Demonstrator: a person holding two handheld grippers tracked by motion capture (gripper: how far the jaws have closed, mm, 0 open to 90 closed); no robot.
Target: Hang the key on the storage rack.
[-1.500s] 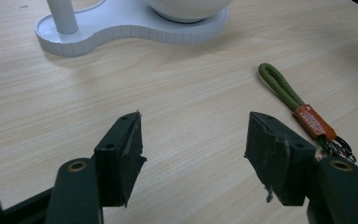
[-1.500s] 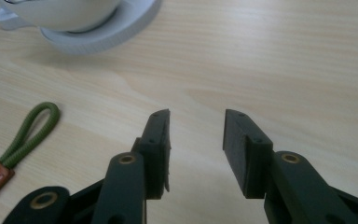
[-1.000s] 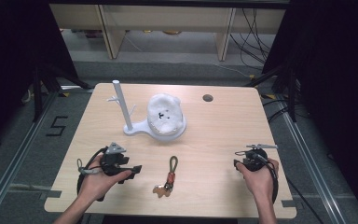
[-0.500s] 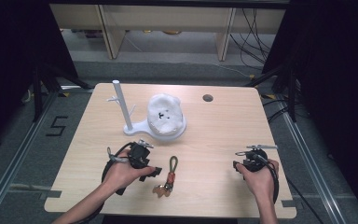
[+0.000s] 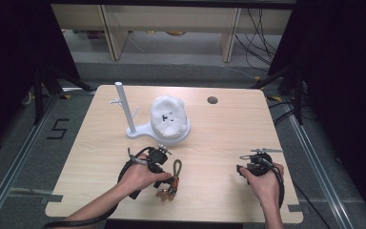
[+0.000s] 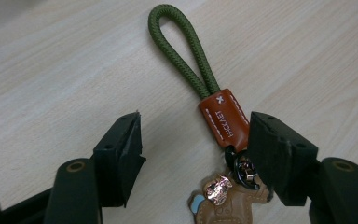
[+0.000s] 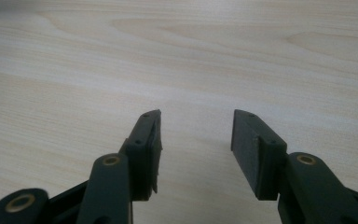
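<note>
My left tongs (image 6: 193, 154) gaped wide over the keychain (image 6: 214, 116), its cord loop pointing toward the bench's far edge, nothing gripped yet.

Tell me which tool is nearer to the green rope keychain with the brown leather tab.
Left. The left tool straddles the green rope keychain; the right tool sits apart near the table's right side.

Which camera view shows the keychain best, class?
The left gripper view: the keychain lies close up, with its green cord loop, brown leather tab and charm plain, between the open jaws of the left gripper. The high view shows it small on the table, partly behind that gripper. The right gripper view looks at bare tabletop.
</note>
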